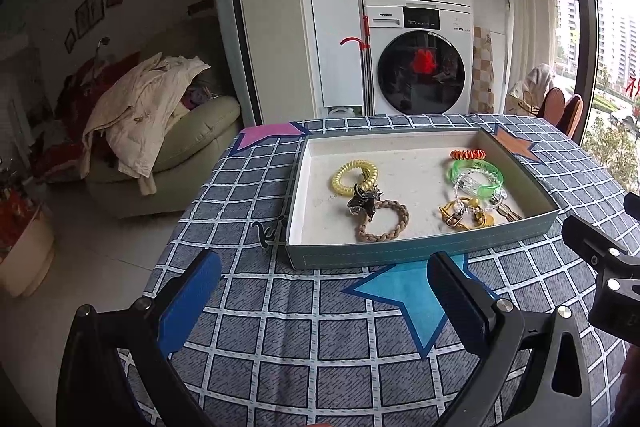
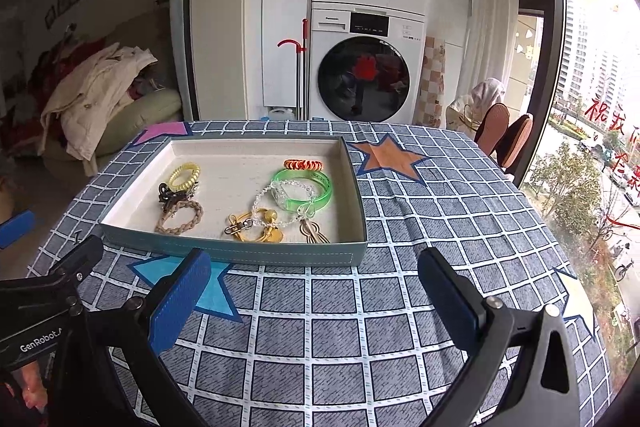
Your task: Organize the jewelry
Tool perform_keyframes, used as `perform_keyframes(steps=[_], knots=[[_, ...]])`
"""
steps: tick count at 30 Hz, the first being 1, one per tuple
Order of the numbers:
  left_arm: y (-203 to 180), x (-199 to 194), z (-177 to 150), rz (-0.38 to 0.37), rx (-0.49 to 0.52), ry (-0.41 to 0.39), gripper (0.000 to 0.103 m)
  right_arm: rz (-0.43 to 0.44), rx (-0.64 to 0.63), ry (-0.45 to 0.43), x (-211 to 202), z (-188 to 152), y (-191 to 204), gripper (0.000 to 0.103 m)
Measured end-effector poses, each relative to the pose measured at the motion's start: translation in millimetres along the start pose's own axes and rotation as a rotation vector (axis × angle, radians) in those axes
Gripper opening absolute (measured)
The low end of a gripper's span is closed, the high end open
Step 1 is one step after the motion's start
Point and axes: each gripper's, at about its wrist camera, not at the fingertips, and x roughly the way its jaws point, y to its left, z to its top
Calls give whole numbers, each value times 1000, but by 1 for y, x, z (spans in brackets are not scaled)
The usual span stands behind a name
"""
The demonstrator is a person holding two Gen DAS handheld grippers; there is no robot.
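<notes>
A shallow teal tray point(image 1: 420, 250) point(image 2: 240, 251) with a white inside sits on the checked tablecloth. In it lie a yellow coil hair tie point(image 1: 355, 177) point(image 2: 184, 175), a dark claw clip point(image 1: 363, 202) point(image 2: 168, 194), a braided tan hair tie point(image 1: 383, 221) point(image 2: 179, 217), an orange coil tie point(image 1: 467, 154) point(image 2: 303, 164), a green bangle point(image 1: 476, 177) point(image 2: 302, 189), a clear bead bracelet point(image 1: 476, 195) point(image 2: 280, 205) and a gold keychain point(image 1: 460, 214) point(image 2: 252, 225). My left gripper point(image 1: 324, 303) and right gripper point(image 2: 316, 299) are open and empty, both in front of the tray.
The tablecloth point(image 2: 360, 327) has coloured stars point(image 2: 386, 157). Behind the table stand stacked washing machines point(image 1: 416, 67), a sofa with clothes point(image 1: 160, 123) at the left, and chairs point(image 2: 504, 135) by the window at the right.
</notes>
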Motion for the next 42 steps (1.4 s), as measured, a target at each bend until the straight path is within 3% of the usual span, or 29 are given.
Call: perform_keyframes(steps=[42], knots=[[3, 2, -1, -15, -17, 30, 103, 33, 14, 5, 0, 3, -2, 103]])
